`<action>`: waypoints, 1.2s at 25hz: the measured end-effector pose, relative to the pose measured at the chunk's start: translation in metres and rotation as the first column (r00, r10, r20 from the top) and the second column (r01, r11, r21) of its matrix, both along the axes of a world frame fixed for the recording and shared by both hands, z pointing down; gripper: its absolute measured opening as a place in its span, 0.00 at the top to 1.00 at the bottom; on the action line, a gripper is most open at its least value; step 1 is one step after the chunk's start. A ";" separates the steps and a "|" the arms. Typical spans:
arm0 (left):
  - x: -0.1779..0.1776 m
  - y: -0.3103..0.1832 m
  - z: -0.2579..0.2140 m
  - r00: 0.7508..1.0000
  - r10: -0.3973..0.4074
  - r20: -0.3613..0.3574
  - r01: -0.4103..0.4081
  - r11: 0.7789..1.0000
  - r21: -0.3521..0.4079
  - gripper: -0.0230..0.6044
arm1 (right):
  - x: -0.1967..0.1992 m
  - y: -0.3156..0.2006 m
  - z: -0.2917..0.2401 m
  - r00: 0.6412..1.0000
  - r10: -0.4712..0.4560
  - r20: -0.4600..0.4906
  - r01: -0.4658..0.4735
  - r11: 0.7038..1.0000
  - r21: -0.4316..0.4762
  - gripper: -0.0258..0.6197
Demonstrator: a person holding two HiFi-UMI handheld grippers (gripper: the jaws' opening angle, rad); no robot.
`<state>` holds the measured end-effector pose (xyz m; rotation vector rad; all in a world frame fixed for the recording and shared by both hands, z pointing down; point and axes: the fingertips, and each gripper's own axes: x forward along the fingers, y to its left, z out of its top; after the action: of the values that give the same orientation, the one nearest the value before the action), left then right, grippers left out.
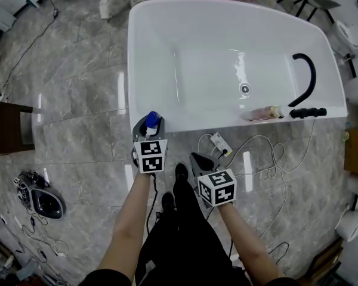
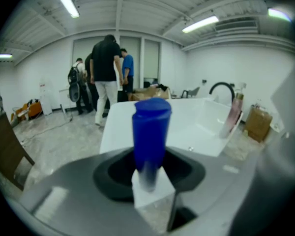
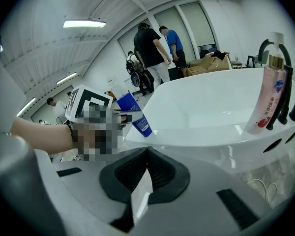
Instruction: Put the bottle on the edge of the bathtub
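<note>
A blue bottle [image 1: 152, 121] with a white printed label is held in my left gripper [image 1: 148, 126], shut on it, just in front of the near-left corner of the white bathtub [image 1: 197, 124]. In the left gripper view the bottle [image 2: 151, 132] stands up between the jaws, with the tub [image 2: 196, 127] beyond it. The right gripper view shows the bottle [image 3: 133, 114] tilted, its lower end close above the tub rim [image 3: 211, 137]. My right gripper [image 1: 198, 160] hangs lower and to the right over the floor, shut with nothing in it [image 3: 146, 154].
A pink bottle [image 1: 264, 112] lies on the tub's near rim beside a black faucet [image 1: 308, 76] and a black handle [image 1: 307, 112]. A power strip [image 1: 221, 143] and cables lie on the floor below. A dark panel [image 1: 6, 127] stands at left. People [image 2: 105, 73] stand beyond the tub.
</note>
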<state>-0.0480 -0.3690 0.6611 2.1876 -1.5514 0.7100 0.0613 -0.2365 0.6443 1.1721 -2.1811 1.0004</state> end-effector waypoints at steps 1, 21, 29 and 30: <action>0.000 0.000 0.000 1.000 -0.001 0.000 0.001 1.000 -0.002 0.70 | 0.000 0.001 0.000 1.000 0.000 0.000 0.000 1.000 0.000 0.96; -0.005 0.012 0.007 0.998 -0.012 -0.054 0.007 0.997 -0.078 0.64 | -0.004 0.008 -0.009 1.000 -0.007 0.001 0.007 1.000 0.011 0.96; -0.014 0.035 0.005 0.998 -0.013 -0.069 0.005 0.994 -0.110 0.64 | -0.012 0.016 -0.018 1.000 -0.005 -0.003 0.005 0.999 0.031 0.96; -0.015 0.038 0.004 0.997 -0.013 -0.070 0.005 0.994 -0.113 0.64 | -0.013 0.017 -0.019 1.000 -0.003 -0.003 0.003 0.999 0.034 0.96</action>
<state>-0.0633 -0.3313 0.6651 2.0993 -1.4492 0.6927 0.0484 -0.2191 0.6255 1.1845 -2.2048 0.9632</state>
